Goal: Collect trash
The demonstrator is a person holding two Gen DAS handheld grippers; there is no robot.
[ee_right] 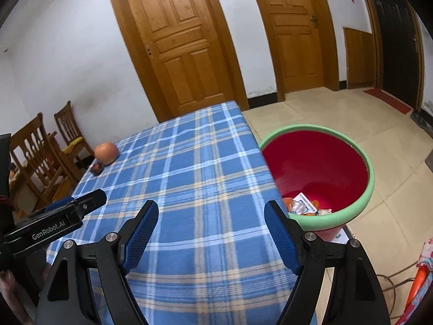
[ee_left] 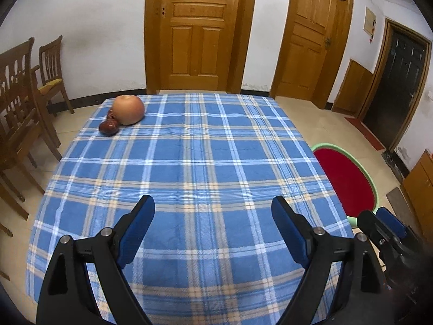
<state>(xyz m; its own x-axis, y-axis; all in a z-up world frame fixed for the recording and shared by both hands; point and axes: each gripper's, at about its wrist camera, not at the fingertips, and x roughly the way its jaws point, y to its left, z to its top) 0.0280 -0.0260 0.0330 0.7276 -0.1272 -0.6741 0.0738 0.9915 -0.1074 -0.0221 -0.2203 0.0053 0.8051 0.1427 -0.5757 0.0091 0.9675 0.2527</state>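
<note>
A red bin with a green rim [ee_right: 370,173] stands on the floor at the table's right side and holds several wrappers [ee_right: 304,204]; it also shows in the left wrist view [ee_left: 373,187]. My left gripper [ee_left: 213,224] is open and empty above the near part of the blue plaid tablecloth [ee_left: 194,162]. My right gripper [ee_right: 211,227] is open and empty above the cloth's [ee_right: 194,176] near right part, beside the bin. An apple [ee_left: 128,109] and dark red dates [ee_left: 108,127] lie at the far left corner, also seen in the right wrist view as apple [ee_right: 106,153] and date [ee_right: 96,168].
Wooden chairs [ee_left: 19,103] stand left of the table. Wooden doors [ee_left: 200,29] are on the far wall, a dark door [ee_left: 395,86] at the right. Tiled floor [ee_right: 351,111] lies right of the table. Colourful items and a cable [ee_right: 416,279] lie at the lower right.
</note>
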